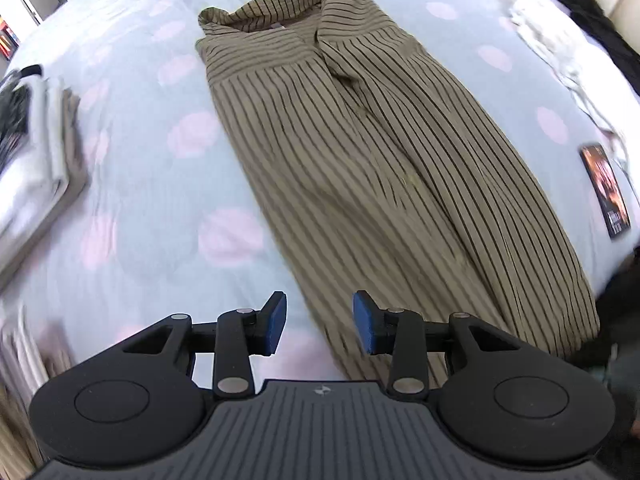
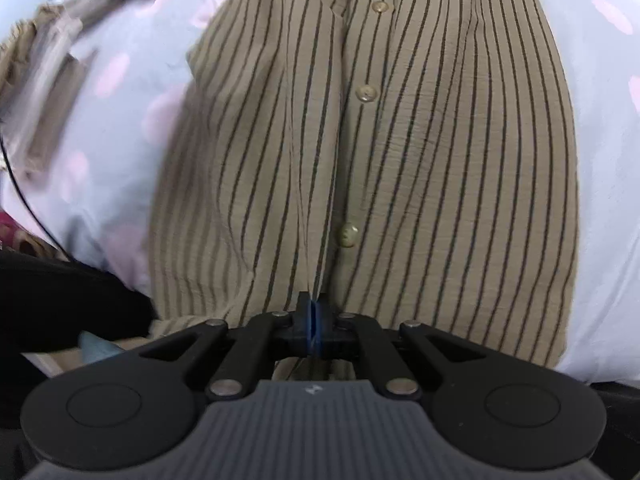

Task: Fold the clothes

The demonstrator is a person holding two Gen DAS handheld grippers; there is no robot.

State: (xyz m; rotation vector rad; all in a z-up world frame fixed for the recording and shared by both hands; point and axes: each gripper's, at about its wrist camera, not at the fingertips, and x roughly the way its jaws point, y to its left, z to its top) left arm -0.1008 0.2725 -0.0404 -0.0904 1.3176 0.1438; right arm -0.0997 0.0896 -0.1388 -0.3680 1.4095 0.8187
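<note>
Across the bed (image 1: 132, 208), w/ its pale blue pink-spotted cover, lies the olive pinstriped button-up shirt (image 1: 360, 152), lengthwise, collar at the far end, hem toward the near edge; both sides look turned in to a narrow strip, prob. so it can be doubled hem-to-collar. Folded laundry stack (image 1: 36, 152) sits well apart on the left, likely finished pieces kept out of the way; loose white garment (image 1: 560, 52) far right. Left claw (image 1: 319, 322) hovers near the hem's left edge, jaws spread wide, gripping nothing. Right claw (image 2: 313, 322) is clenched at the hem by the button placket (image 2: 352, 184); seems pinching fabric, pads meet.
</note>
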